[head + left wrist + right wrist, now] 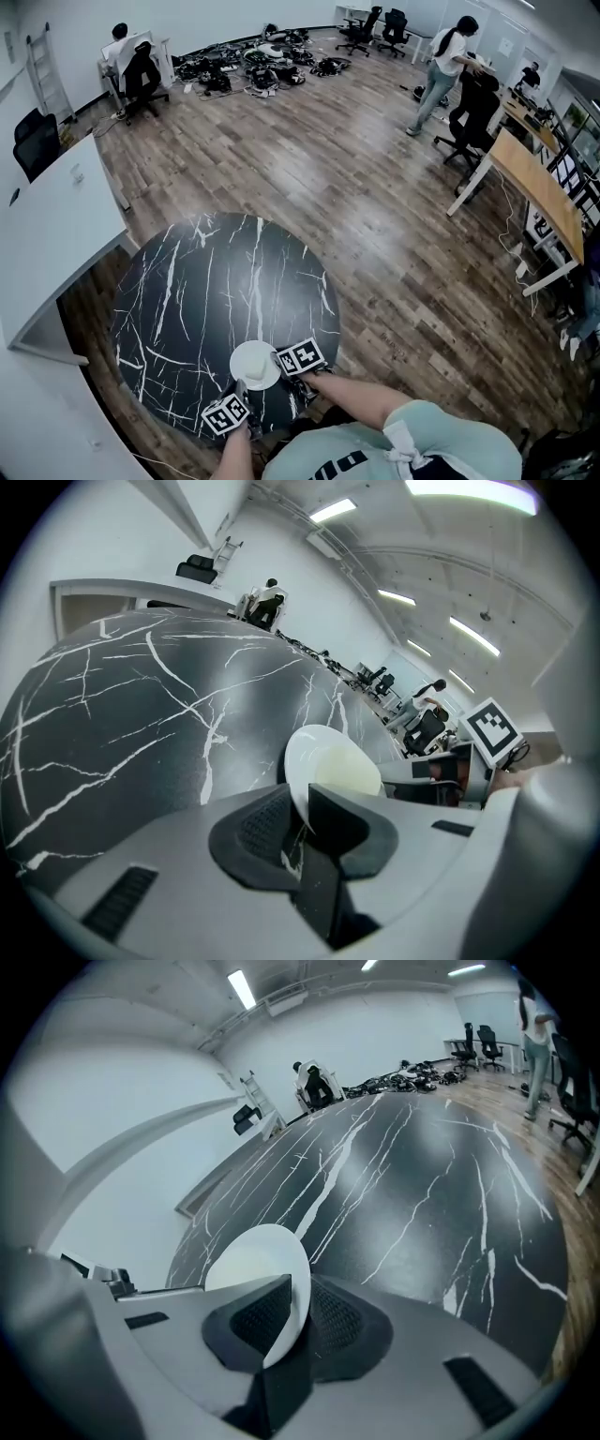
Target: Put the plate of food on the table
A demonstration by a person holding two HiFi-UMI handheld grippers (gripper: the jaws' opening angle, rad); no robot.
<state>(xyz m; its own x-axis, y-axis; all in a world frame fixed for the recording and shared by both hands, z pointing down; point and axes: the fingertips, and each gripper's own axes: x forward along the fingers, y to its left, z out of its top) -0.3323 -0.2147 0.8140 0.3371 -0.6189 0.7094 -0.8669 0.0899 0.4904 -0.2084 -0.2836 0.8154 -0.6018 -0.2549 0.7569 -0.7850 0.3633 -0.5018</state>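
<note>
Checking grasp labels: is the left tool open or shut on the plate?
Shut on the plate: the left gripper view shows the left tool's jaws pinching its rim.

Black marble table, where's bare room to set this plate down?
Nearly the whole table is bare, from the plate out to the far rim and the side by the white counter. Only the near edge is crowded, where the left tool and right tool clamp the plate.

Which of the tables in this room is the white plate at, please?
The round black table with white veins; the white desk and wooden desk stand apart from the plate.
</note>
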